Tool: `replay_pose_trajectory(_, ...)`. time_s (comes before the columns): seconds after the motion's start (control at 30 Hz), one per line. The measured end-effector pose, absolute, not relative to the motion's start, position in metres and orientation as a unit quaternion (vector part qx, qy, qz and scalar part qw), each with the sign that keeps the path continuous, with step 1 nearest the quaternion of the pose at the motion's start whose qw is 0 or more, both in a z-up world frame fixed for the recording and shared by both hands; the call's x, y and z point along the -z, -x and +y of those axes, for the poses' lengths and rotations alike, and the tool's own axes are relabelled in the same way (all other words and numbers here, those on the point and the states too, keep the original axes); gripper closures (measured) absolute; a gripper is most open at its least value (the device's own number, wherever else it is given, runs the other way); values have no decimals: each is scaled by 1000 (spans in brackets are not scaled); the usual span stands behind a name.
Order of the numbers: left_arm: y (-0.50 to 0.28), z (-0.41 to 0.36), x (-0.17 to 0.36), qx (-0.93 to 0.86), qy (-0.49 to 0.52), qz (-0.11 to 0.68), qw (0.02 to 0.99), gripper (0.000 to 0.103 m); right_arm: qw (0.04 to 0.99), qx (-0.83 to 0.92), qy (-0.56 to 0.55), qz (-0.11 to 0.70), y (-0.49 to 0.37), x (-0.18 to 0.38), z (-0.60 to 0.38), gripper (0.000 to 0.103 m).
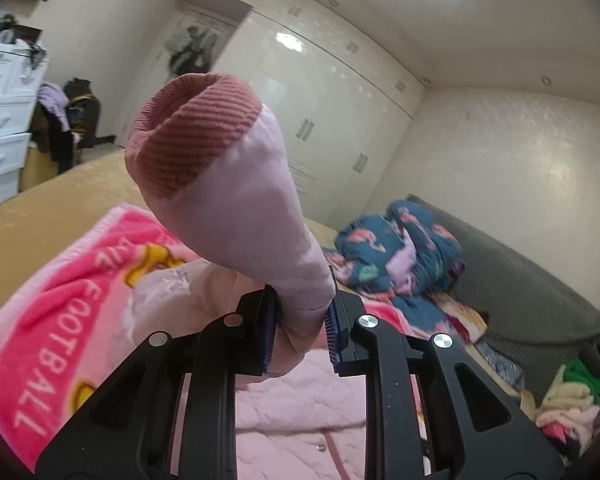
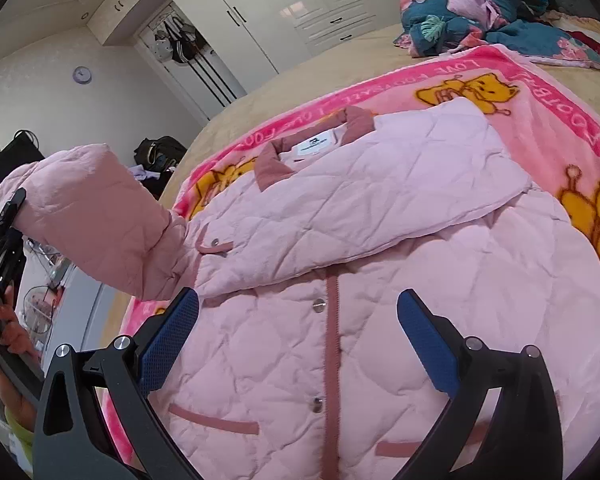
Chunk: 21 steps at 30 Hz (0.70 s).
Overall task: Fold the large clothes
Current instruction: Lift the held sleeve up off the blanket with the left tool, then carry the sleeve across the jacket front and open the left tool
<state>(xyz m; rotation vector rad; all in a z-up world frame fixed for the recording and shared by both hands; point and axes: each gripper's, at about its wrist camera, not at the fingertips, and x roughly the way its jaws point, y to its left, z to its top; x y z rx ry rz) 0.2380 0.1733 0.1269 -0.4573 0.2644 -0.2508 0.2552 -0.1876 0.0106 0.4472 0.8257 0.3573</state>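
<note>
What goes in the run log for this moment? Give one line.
stage: folding sleeves | left hand-held gripper: shut on raised sleeve | right hand-held gripper: open above pink quilted jacket | other sleeve: folded across chest

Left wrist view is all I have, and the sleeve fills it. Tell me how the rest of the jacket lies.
Observer: The pink quilted jacket lies front up on the pink cartoon blanket, snapped shut down the middle.
Operator: Report the other sleeve.
Observer: The other sleeve is already folded across the chest, below the collar.
Operator: Give me the right gripper.
Observer: The right gripper hovers open over the jacket's front, nothing between its pads.
Operator: Say how my sleeve looks from there.
Observer: The left gripper holds the raised sleeve off the bed's side, lifted clear of the blanket.
</note>
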Motion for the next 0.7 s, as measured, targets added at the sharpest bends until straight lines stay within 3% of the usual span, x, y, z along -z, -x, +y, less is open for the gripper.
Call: replay_pose_trajectory(0.7, -295, 73, -40, 219, 155, 269, 925, 90, 874, -101, -275, 387, -259, 8, -265, 4)
